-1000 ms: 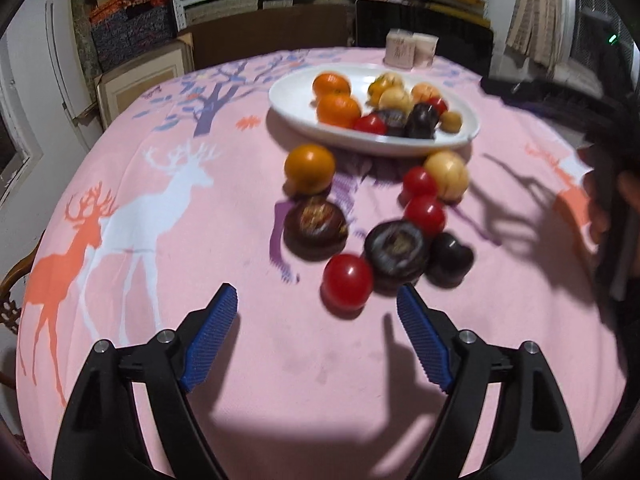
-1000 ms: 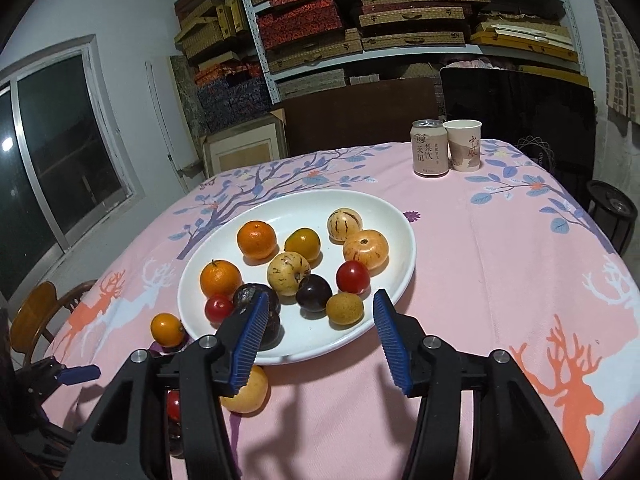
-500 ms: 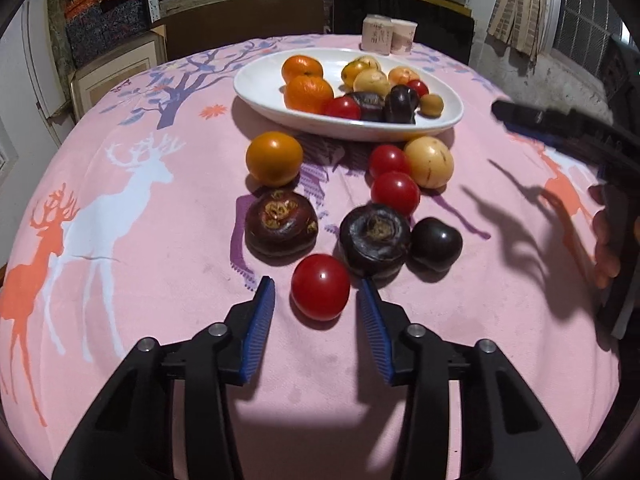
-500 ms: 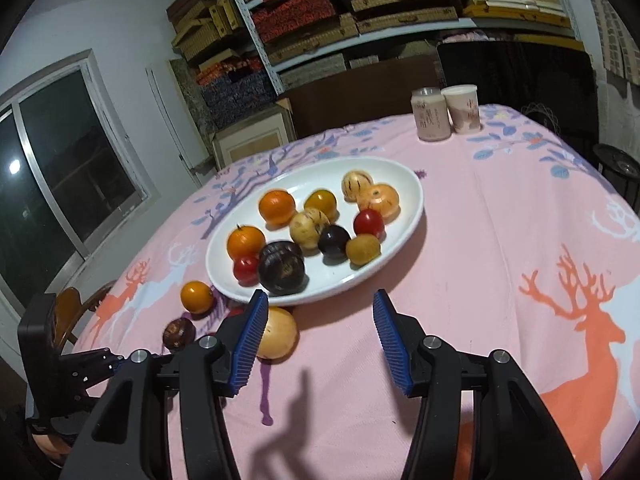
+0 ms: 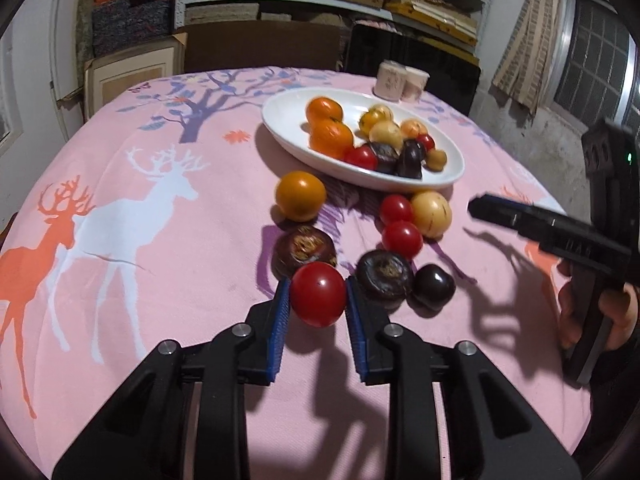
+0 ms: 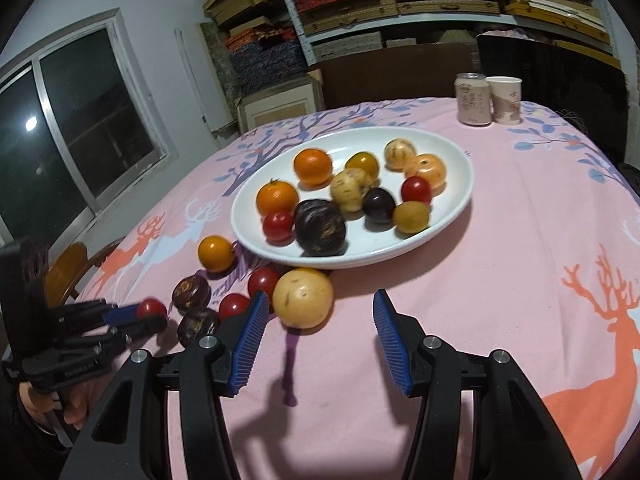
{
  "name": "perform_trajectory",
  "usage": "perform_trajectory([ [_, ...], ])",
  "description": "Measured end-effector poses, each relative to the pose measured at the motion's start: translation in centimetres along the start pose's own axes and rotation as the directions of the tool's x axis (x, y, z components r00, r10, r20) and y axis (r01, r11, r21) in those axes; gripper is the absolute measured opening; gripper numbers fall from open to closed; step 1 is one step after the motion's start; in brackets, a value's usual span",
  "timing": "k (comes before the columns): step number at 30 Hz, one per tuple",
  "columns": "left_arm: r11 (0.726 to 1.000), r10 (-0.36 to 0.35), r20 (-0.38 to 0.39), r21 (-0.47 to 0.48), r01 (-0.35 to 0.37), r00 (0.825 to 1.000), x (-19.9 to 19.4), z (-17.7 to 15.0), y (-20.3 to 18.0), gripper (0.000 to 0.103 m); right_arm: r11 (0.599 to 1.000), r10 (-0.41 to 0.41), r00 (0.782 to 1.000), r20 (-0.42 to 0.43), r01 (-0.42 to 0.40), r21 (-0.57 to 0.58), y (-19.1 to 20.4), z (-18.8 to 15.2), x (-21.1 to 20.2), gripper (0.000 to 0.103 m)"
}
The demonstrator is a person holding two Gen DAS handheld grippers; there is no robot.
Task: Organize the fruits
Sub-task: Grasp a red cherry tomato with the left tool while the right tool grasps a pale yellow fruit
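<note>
My left gripper (image 5: 316, 304) is shut on a red tomato (image 5: 318, 299), held just above the pink cloth; it also shows in the right wrist view (image 6: 151, 309). Loose on the cloth lie an orange (image 5: 300, 196), two dark mangosteens (image 5: 305, 249) (image 5: 384, 276), a dark plum (image 5: 434, 285), two small tomatoes (image 5: 401, 239) and a pale yellow fruit (image 5: 431, 214). The white oval plate (image 6: 452, 208) holds several fruits. My right gripper (image 6: 318, 340) is open and empty, just in front of the yellow fruit (image 6: 303, 298).
A can (image 6: 474, 98) and a paper cup (image 6: 506, 100) stand at the table's far edge. Shelves of boxes (image 6: 380, 4) fill the wall behind. A wooden chair (image 6: 68, 270) stands at the left edge. The round table (image 6: 540, 240) drops off on all sides.
My left gripper moved forward and closed on the red tomato, then raised it slightly. My right gripper drew back from the plate and lowered toward the yellow fruit, still open.
</note>
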State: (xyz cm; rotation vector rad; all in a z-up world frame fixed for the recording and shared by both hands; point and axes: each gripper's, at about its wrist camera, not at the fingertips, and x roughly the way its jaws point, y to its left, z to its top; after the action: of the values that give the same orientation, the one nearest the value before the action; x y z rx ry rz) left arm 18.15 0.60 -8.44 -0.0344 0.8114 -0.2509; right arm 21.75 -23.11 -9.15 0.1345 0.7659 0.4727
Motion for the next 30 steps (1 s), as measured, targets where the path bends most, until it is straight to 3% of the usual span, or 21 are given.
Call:
perform_trajectory([
  [4, 1.0, -0.017, -0.006, -0.015, 0.017, 1.0, 0.1, 0.2, 0.4, 0.026, 0.998, -0.038, 0.998, -0.048, 0.036, -0.05, 1.5, -0.1, 1.2, 0.055],
  [6, 1.0, -0.023, -0.005, -0.016, 0.023, 1.0, 0.1, 0.1, 0.4, 0.026, 0.997, -0.055, 0.996, -0.071, 0.05, -0.064, 1.8, 0.1, 1.9, 0.047],
  [8, 0.999, -0.032, -0.008, -0.015, 0.032, 0.999, 0.1, 0.1, 0.4, 0.026, 0.996, -0.075, 0.995, -0.073, 0.071, -0.051, 1.7, 0.3, 2.2, 0.046],
  [17, 0.999, -0.041, -0.017, -0.022, 0.04, 0.999, 0.4, 0.0, 0.5, 0.026, 0.999, -0.043, 0.99, -0.137, 0.042, -0.009, 1.6, 0.8, 4.5, 0.046],
  [19, 0.999, -0.042, -0.019, -0.024, 0.042, 0.999, 0.4, 0.0, 0.5, 0.026, 1.0, -0.029, 0.991, -0.129, 0.03, 0.004, 1.4, 0.6, 4.5, 0.042],
  [25, 0.998, -0.048, -0.023, -0.035, 0.048, 0.999, 0.5, 0.0, 0.6, 0.026, 0.994, 0.036, 0.995, -0.095, -0.026, 0.104, -0.5, 0.2, 3.5, 0.042],
  [30, 0.998, -0.048, -0.022, -0.048, 0.047, 0.999, 0.5, 0.1, 0.9, 0.026, 0.995, 0.037, 0.997, -0.064, -0.031, 0.097, -0.7, 0.0, 2.4, 0.042],
])
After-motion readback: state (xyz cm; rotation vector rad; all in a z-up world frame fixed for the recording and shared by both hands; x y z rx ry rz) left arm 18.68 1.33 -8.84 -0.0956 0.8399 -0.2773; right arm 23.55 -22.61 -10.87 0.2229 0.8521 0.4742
